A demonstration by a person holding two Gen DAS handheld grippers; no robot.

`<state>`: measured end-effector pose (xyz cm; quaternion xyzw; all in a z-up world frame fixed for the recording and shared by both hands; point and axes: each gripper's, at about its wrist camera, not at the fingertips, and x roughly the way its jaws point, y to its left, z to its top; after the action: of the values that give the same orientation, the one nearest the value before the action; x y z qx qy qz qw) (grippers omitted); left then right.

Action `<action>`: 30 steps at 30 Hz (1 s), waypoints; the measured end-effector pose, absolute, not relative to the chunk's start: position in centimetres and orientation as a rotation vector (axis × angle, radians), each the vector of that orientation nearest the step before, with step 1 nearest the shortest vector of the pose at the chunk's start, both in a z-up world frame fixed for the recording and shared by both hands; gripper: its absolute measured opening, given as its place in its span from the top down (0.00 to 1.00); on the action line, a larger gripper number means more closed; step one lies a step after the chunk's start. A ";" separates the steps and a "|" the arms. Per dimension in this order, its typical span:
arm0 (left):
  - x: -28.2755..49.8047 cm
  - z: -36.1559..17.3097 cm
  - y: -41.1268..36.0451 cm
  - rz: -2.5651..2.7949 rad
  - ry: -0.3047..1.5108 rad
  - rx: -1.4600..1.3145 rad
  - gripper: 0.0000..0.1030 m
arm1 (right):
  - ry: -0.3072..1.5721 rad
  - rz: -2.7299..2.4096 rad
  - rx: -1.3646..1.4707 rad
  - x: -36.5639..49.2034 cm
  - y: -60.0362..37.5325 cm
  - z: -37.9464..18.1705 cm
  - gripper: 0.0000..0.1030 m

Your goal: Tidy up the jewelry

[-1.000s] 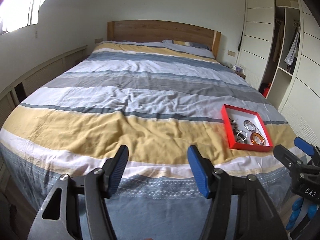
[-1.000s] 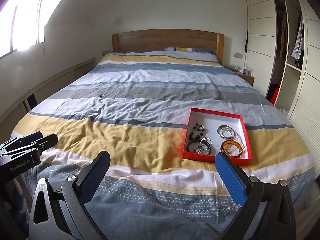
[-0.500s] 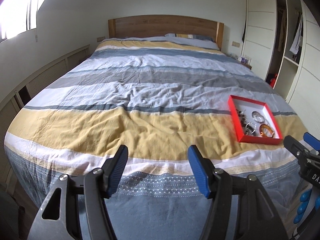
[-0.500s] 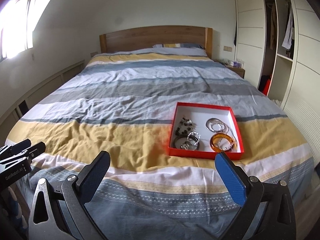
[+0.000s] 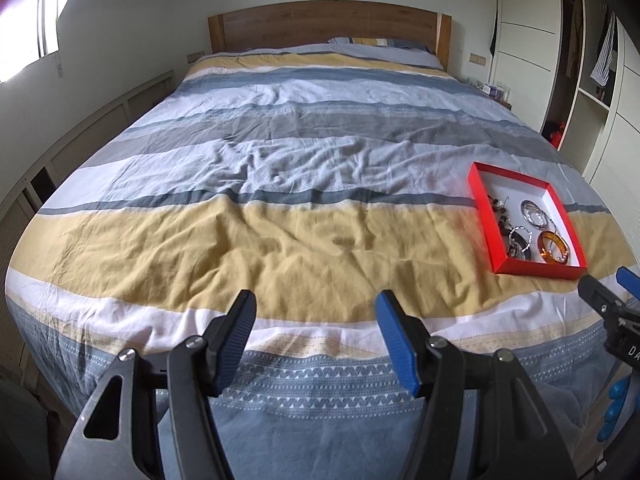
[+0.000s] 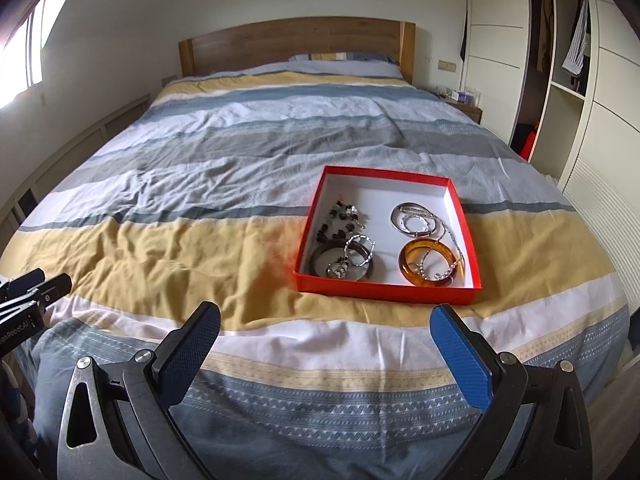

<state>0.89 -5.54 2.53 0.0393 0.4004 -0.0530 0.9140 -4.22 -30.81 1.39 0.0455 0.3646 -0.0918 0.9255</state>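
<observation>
A red box (image 6: 386, 290) with a white interior sits on the yellow band of a striped duvet (image 6: 240, 168) near the foot of a bed, holding a loose assortment of jewelry. Inside, an amber bangle (image 6: 430, 267) lies in the near right corner with a thin silver chain (image 6: 442, 236) draped across it; silver bangles (image 6: 412, 219) lie just behind it. On the left side of the box, a dark bangle (image 6: 320, 262) rests beneath a twisted silver hoop (image 6: 360, 250), with dark beaded pieces (image 6: 340, 222) scattered beyond.

The right hand-held gripper (image 6: 326, 342) hovers over the foot of the bed, its blue-padded jaws spread wide and empty, the box lying ahead between them. The left hand-held gripper (image 5: 316, 334) hangs well to the left of the box, its jaws parted at a narrower gap and also empty; from its camera the box (image 5: 534, 268) appears far to the right.

In the right wrist view, lettering on the left tool's body at the left edge reads partly as "nRobot.AI". In the left wrist view, the letters "DA" show on the right tool's body before the frame cuts them off.

A wooden headboard (image 6: 296, 42) stands at the far end, and an open wardrobe (image 6: 568, 64) with hanging clothes lines the right wall.
</observation>
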 end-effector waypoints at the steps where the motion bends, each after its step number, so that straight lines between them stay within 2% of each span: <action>1: 1.1 2.5 -5.6 -0.110 0.826 0.079 0.42 | 0.754 -0.187 0.093 -3.9 -30.9 1.2 0.01; 30: 4.4 -0.2 -4.9 -0.112 0.901 0.060 0.42 | 0.847 -0.181 0.061 -0.3 -30.4 -1.4 0.01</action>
<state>4.39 -4.88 -0.22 0.0291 0.4350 -0.0543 0.8983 -0.27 -30.38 -1.38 0.0295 0.4104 -0.0878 0.9072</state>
